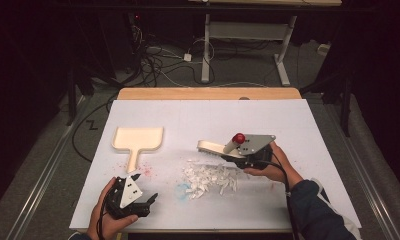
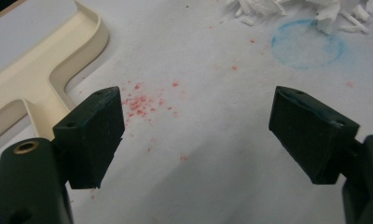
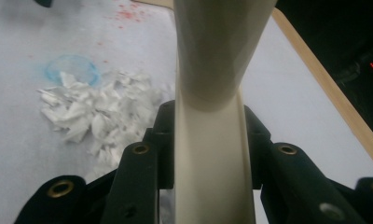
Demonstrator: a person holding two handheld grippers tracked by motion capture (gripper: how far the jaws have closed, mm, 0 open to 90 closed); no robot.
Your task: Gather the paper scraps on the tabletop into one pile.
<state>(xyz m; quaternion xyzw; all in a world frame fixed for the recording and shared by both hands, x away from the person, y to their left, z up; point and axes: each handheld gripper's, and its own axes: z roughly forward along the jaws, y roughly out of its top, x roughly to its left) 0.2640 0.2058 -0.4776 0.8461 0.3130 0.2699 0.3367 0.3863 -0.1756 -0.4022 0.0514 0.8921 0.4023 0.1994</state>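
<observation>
While the right gripper [image 1: 238, 152] clamps the brush [image 1: 215, 147] handle just behind the paper scraps [image 1: 210, 178] to sweep them | left gripper [image 1: 143, 202] spread wide, empty, near dustpan [image 1: 137, 139] for taking it

The left gripper [image 1: 138, 197] sits low with jaws spread wide, while the right gripper [image 1: 238, 155] is clamped tight.

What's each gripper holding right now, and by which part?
The right gripper clamps the cream brush by its handle. The left gripper is open, holding nothing.
</observation>
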